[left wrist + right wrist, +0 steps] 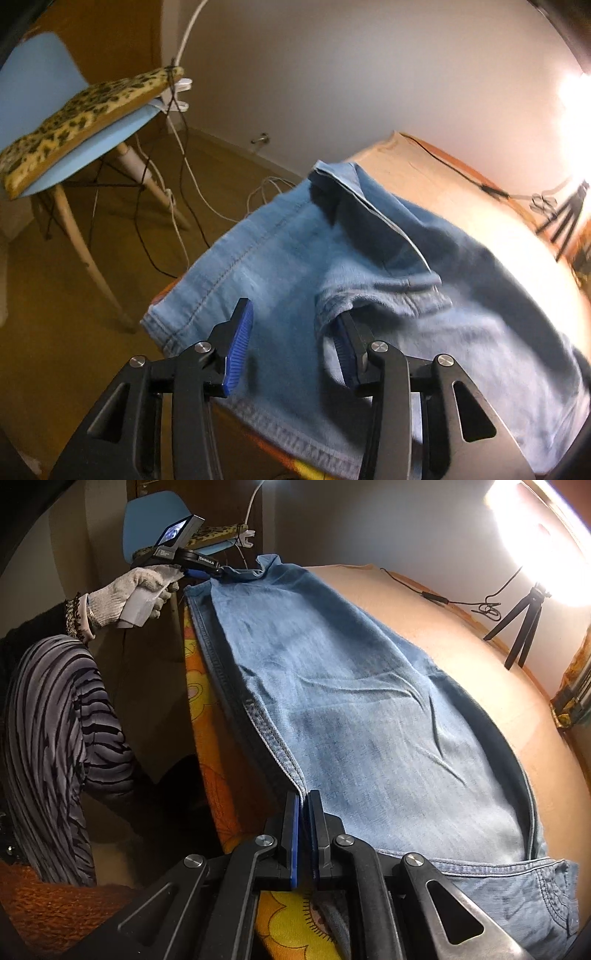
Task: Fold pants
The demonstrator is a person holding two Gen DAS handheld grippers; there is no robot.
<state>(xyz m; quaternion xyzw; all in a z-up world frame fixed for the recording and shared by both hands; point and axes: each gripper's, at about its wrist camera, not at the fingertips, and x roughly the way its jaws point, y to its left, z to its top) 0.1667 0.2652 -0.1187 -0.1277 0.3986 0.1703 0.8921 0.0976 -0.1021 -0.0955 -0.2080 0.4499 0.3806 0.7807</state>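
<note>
The light-blue denim pants (362,709) lie lengthwise along the near edge of a tan-covered table (443,627), one leg end draped at the far corner. The left gripper (291,343) stands with its blue-padded jaws apart over that leg end, a fold of denim hiding one pad, neither pad pressing. The right gripper (304,834) is clamped on the pants' seamed edge. No containers show.

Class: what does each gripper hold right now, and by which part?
Right gripper pinches the jeans at their seamed side edge. Left gripper stands open over the hem end, holding nothing.
</note>
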